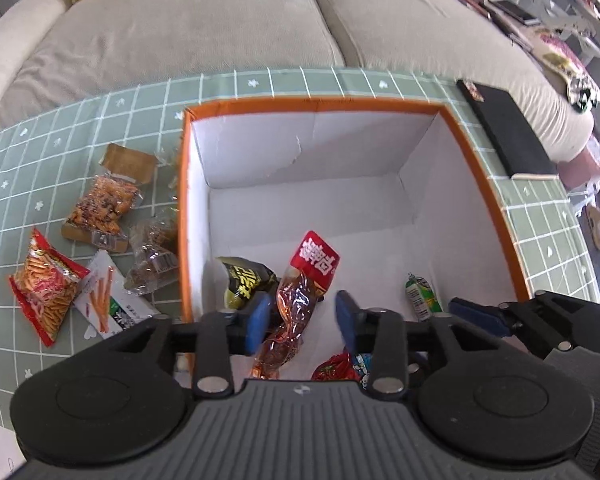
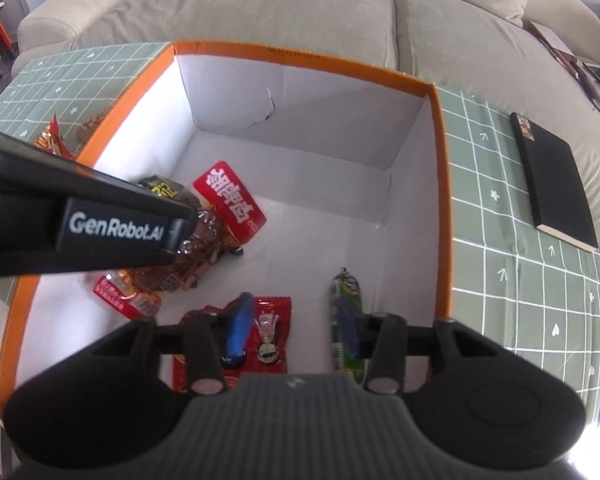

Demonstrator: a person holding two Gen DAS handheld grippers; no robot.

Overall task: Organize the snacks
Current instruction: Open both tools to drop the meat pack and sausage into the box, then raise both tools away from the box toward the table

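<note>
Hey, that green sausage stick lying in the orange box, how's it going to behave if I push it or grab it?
The green sausage stick is round and long, so a sideways push would probably roll it across the box floor. Its wrapper looks glossy, so it may slip between pads. It looks plump and straight, so it's likely fairly firm, not floppy.

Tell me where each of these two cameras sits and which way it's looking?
Left wrist: rides on the left tongs, looking steeply down into the orange box; its blue pads show, and the right tongs at the right edge.
Right wrist: rides on the right tongs, looking down into the box; the left tongs cross its left side.
Shared: box, red-labelled snack, green sausage, sofa, black notebook.
</note>
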